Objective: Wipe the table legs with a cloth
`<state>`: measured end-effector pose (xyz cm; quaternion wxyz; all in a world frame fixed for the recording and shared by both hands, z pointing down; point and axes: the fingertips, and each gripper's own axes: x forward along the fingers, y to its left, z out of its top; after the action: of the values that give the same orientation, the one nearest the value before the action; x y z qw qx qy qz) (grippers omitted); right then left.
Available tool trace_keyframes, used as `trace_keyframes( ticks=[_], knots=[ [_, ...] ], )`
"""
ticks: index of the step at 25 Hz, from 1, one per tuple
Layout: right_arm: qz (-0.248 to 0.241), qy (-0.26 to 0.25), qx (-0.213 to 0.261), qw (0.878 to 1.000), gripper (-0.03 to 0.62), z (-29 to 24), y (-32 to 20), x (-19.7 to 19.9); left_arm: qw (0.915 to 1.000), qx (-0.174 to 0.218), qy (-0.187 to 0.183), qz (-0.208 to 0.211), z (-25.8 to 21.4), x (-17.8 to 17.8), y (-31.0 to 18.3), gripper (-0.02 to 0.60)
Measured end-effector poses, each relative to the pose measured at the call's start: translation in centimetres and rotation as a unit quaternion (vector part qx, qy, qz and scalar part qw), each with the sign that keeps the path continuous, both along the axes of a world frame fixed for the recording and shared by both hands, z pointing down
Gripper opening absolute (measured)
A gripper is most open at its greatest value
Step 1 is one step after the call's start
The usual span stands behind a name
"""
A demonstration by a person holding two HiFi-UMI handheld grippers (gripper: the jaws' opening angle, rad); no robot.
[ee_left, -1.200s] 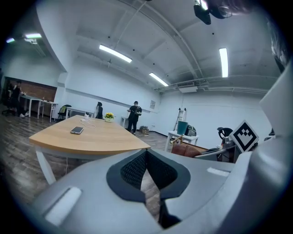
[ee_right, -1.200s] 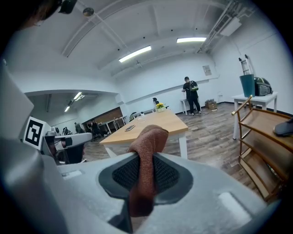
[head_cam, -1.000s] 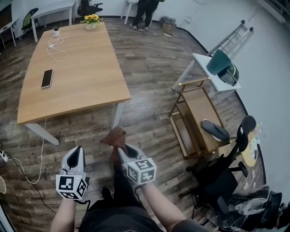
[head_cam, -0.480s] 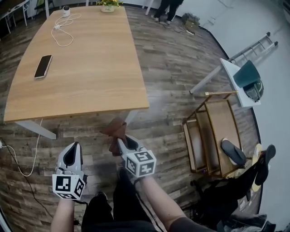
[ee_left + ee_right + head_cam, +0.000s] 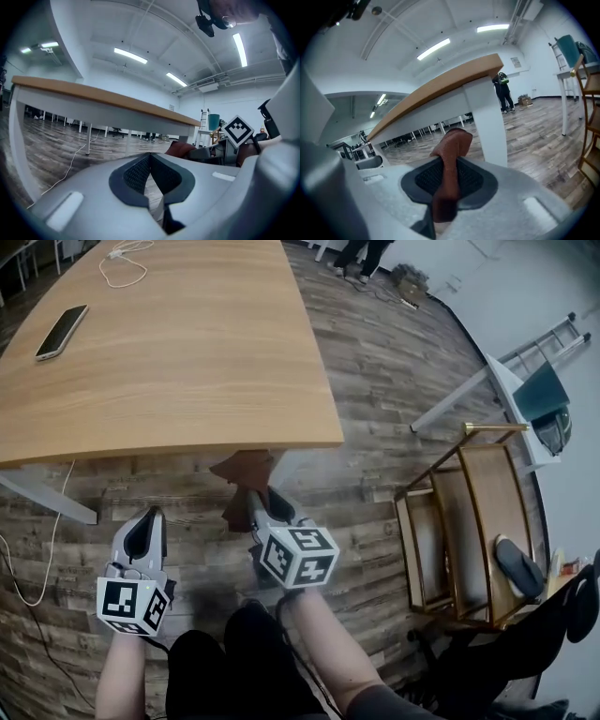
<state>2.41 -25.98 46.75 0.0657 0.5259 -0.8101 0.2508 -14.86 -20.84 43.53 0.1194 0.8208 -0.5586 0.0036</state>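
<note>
The right gripper (image 5: 260,501) holds the brown cloth (image 5: 246,470) tight between its jaws, close to the white counter leg (image 5: 487,126). The left gripper (image 5: 148,521) is closed on nothing.

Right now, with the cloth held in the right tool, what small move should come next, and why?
Probably ease the right tool forward and a little to its right until the brown cloth presses on the white table leg. The tool is shut on the cloth, whose free end stands up short of the leg, apparently not touching it, so wiping cannot start.
</note>
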Motion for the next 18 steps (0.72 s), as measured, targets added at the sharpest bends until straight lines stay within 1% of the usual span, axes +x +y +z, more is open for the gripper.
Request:
trace_keyframes(
  ticks=[2, 5, 8, 11, 14, 18],
  knots=[
    [0.005, -0.016, 0.021, 1.000, 0.064, -0.1, -0.9, 0.4, 0.9999, 0.010, -0.001, 0.004, 1.3, 0.2, -0.8, 0.018],
    [0.008, -0.010, 0.053, 0.999, 0.064, 0.1, -1.9, 1.1, 0.9996, 0.025, -0.008, 0.009, 3.4, 0.6, -2.0, 0.018],
    [0.017, -0.020, 0.070, 0.997, 0.064, 1.3, -2.7, 1.7, 0.9994, 0.033, -0.010, 0.011, 6.5, 0.6, -2.8, 0.018],
    [0.023, -0.022, 0.074, 0.997, 0.064, 3.9, -2.8, 2.1, 0.9990, 0.041, -0.015, 0.014, 10.2, 0.1, -3.0, 0.018],
    [0.027, -0.024, 0.076, 0.996, 0.064, 7.0, -3.1, 2.6, 0.9987, 0.046, -0.020, 0.006, 13.4, -0.8, -3.4, 0.018],
    [0.028, -0.014, 0.063, 0.998, 0.064, 12.0, -3.0, 2.9, 0.9988, 0.043, -0.023, 0.000, 18.0, -1.7, -3.5, 0.018]
  ],
)
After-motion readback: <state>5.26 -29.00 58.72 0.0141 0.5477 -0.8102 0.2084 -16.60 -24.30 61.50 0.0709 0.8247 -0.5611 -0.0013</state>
